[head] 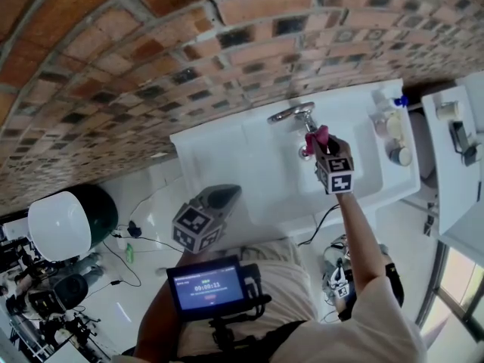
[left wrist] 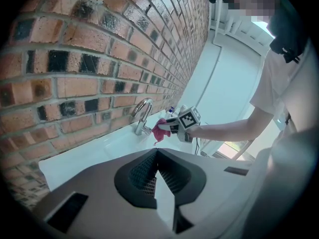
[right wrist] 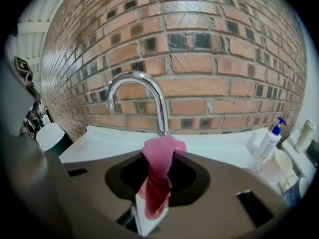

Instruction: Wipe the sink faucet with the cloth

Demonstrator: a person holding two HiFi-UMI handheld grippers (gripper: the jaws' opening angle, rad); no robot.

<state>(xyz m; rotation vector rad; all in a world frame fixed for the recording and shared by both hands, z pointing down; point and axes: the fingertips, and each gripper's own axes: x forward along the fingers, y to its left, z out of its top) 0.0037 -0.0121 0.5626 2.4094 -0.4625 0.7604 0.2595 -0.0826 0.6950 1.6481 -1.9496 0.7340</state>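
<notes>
A chrome gooseneck faucet (head: 296,115) (right wrist: 144,91) (left wrist: 141,114) rises from the white sink (head: 257,157) against a brick wall. My right gripper (head: 321,144) (right wrist: 152,210) is shut on a pink cloth (head: 316,137) (right wrist: 158,176) (left wrist: 160,129), which bunches up out of the jaws just in front of the faucet's base. The cloth sits close to the base; contact cannot be told. My left gripper (head: 219,197) (left wrist: 164,203) hangs back over the sink's front left, jaws shut with nothing between them.
A pump bottle (right wrist: 269,138) (head: 393,106) and other containers (head: 398,154) stand on the sink's right end. A white shelf unit (head: 454,150) is further right. A white-lidded bin (head: 68,221) sits on the floor at the left, with cables nearby.
</notes>
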